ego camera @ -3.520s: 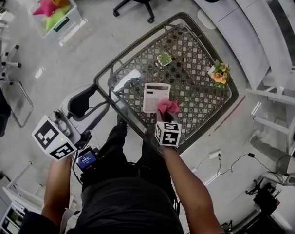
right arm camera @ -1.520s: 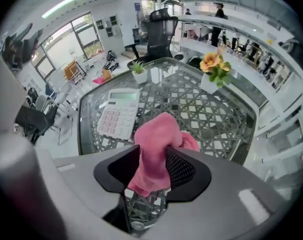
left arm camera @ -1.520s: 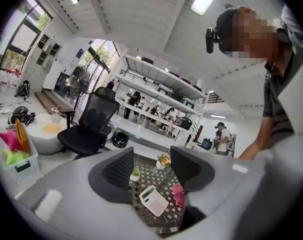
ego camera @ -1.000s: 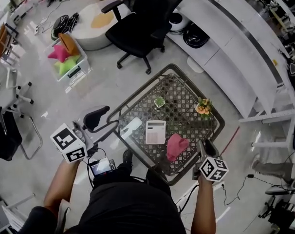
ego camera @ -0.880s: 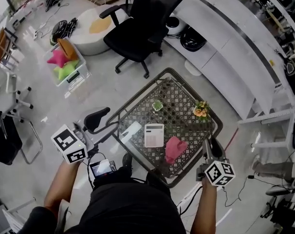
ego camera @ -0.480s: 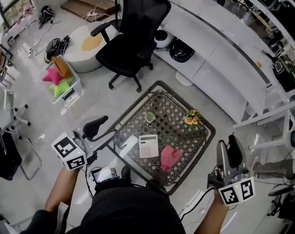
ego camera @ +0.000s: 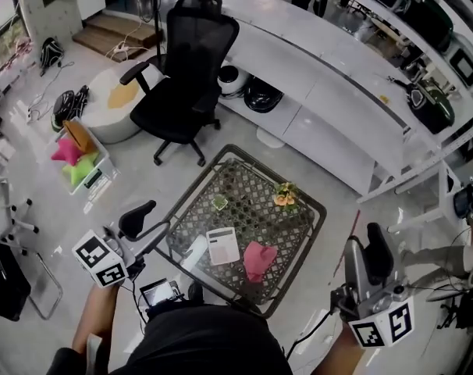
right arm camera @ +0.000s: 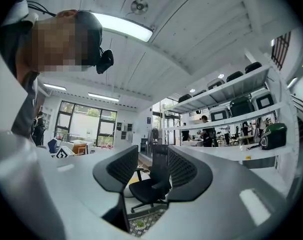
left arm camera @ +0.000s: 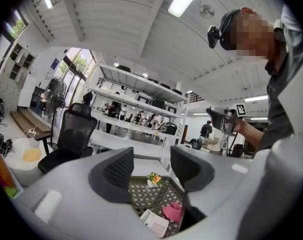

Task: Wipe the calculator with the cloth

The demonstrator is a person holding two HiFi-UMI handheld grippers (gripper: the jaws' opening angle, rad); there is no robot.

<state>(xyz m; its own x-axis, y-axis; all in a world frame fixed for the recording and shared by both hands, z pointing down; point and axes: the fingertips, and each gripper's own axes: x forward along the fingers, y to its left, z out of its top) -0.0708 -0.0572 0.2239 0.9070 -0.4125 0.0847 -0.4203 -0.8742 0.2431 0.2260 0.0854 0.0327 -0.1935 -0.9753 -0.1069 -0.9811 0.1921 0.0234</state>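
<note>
Pink crumpled cloth (ego camera: 257, 259) lies on the dark lattice-top table (ego camera: 256, 198), just beside the white rectangular calculator (ego camera: 222, 246), both well below either gripper's jaws. Left gripper (left arm camera: 150, 169) jaws apart, empty; cloth shows low under the gap. Right gripper (right arm camera: 152, 171) jaws apart, empty, off to the table's side.

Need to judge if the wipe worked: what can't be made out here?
The calculator: too small in the head view to show dirt or keys; in the left gripper view the left gripper covers part of it.
The pink cloth: hidden in the right gripper view, below the right gripper.
</note>
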